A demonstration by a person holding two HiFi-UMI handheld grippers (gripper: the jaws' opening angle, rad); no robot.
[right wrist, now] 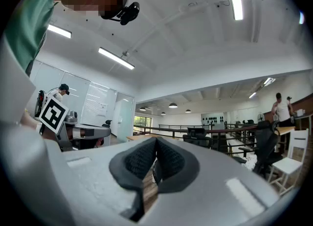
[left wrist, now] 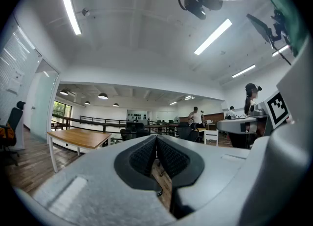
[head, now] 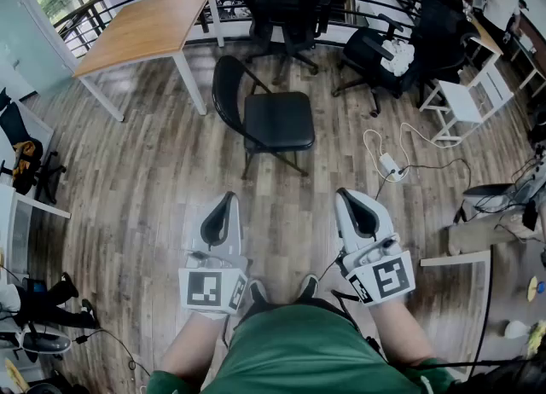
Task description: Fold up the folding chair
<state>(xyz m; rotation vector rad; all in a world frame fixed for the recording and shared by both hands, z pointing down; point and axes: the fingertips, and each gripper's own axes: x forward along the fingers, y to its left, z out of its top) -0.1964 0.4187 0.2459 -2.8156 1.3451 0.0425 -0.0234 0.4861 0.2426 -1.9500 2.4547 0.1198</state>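
Where the task's thing stands, head view: the black folding chair is open on the plank floor, just beside a wooden table, ahead of the person and well apart from both grippers.
Head view, grippers: left gripper and right gripper are held level, side by side above the person's shoes, each closed on nothing.
Head view, handling: likely a stiff painted metal frame with a padded seat, weighty for pinching jaws and smooth enough to slip. The top rim of the backrest and the seat's front edge look like the best holds, so the seat can swing up toward the back.
Left gripper view: ribbed pads pressed together, nothing between them. The table, a railing and distant people show ahead, but the folding chair cannot be picked out with certainty.
Right gripper view: pads likewise meeting, empty. The railing and office chairs lie ahead.
Only the head view shows: the chair's whole shape and the open floor between it and the grippers.
Only the gripper views show: the pads touching.
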